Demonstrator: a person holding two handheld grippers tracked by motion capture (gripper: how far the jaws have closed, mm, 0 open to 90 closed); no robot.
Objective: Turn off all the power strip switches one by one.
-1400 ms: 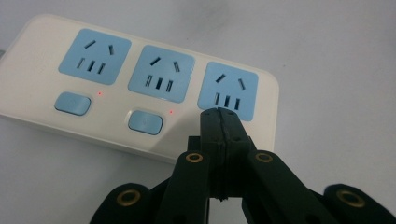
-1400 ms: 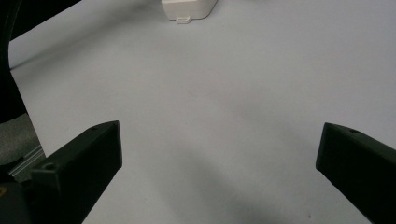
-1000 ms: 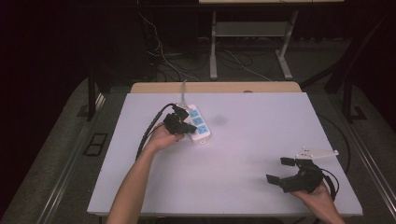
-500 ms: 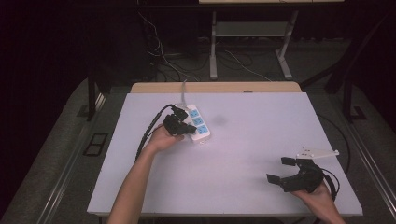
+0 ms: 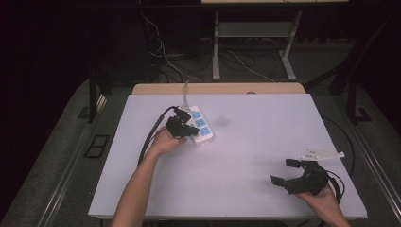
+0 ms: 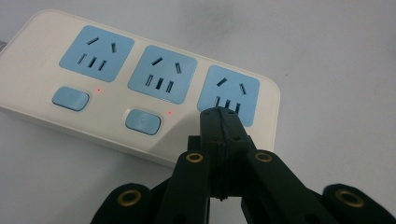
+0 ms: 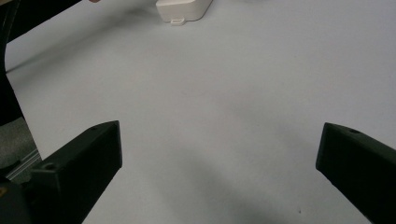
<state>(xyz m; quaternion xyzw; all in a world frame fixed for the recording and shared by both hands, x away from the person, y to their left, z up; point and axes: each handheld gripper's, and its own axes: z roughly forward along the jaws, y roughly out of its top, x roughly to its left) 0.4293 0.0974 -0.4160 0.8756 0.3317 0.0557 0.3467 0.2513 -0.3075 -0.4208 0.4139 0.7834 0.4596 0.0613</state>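
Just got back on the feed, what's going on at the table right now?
The left tongs, shut with nothing between them, have their tip at the third switch spot on the white power strip, below the end socket. Two red lights glow beside the other switches. The right tongs rest wide open near the table's front right corner.

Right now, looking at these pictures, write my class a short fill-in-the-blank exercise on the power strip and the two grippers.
1. The white power strip has ____ blue socket panels.
2. The left gripper has its jaws ____, their tip over the strip's end socket.
3. The right gripper has its jaws ____, with bare table between them.

Missing words: three; shut; open
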